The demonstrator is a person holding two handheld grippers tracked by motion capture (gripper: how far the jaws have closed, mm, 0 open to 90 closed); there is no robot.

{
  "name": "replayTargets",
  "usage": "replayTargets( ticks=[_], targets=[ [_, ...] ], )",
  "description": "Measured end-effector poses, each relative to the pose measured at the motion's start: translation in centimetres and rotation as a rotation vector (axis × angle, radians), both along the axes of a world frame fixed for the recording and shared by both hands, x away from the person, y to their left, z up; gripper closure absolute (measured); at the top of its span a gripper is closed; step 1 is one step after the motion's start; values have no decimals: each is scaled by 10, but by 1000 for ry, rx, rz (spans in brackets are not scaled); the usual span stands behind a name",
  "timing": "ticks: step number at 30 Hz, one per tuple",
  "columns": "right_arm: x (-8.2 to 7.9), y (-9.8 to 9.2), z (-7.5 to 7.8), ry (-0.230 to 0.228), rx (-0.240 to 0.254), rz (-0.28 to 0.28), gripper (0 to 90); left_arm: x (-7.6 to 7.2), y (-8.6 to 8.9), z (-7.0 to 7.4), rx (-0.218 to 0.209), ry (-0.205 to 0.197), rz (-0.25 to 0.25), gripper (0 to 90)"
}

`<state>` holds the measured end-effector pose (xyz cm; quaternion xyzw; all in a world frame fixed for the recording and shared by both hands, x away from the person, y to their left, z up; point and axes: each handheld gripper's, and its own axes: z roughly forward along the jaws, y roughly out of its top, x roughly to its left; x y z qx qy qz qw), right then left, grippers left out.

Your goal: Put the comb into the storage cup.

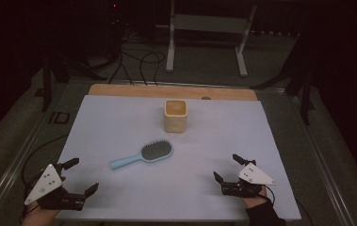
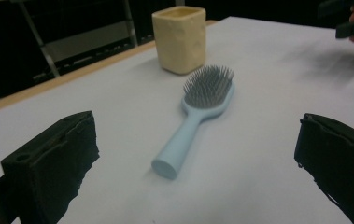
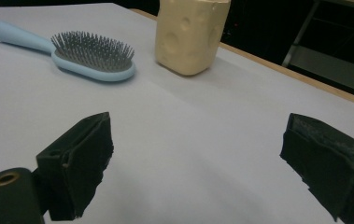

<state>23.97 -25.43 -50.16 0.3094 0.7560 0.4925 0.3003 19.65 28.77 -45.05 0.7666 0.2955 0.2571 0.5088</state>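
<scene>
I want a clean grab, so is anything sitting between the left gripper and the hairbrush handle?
Nothing visible does. The left gripper is open, with bare white sheet up to the hairbrush handle. The cream cup stands beyond the brush.

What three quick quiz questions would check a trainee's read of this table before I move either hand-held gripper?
1. True or false: the light blue plastic paddle hairbrush lies bristles up on the pale sheet.
2. Which hand-held gripper does the brush handle point towards: A) left hand-held gripper, B) right hand-held gripper?
3. Fill in: the cream square-sided cup stands ____ and apart from the brush head.

Key
1. True; the dark bristles face upward.
2. A; the handle runs toward the left hand-held gripper. Both grippers are open and hold nothing.
3. Upright; its open mouth faces up, on the far side of the brush.
</scene>
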Motion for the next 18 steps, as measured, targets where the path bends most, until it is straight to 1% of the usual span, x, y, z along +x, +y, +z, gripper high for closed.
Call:
replayTargets(
  ticks=[1, 3, 5, 6, 8, 10, 12, 15, 17, 18],
  targets=[
    [0, 0, 0, -4, -4, 2, 87, 1, 1, 4, 4, -5, 1, 0],
    [-1, 0, 1, -7, -2, 1, 87, 3, 2, 10, 12, -24, 20, 0],
    [-1, 1, 1, -5, 4, 1, 87, 4, 4, 17, 13, -40, 38, 0],
    [-1, 1, 1, -5, 1, 3, 87, 5, 5, 20, 9, -43, 36, 0],
    [-1, 1, 1, -3, 1, 6, 87, 8, 7, 24, 3, -31, 27, 0],
    [-1, 1, 1, 4, 10, 6, 87, 10, 6, 27, 12, -29, 22, 0],
    [-1, 2, 1, 3, 2, 4, 87, 13, 6, 29, 20, -27, 18, 0],
    [-1, 2, 1, 0, 10, 4, 87, 18, 5, 32, 20, -19, 10, 0],
    [-1, 2, 1, 0, 7, 6, 88, 20, 3, 35, 21, -22, 4, 0],
    [-1, 2, 1, -2, 5, 9, 87, 22, 2, 36, 23, -16, -1, 0]
  ],
)
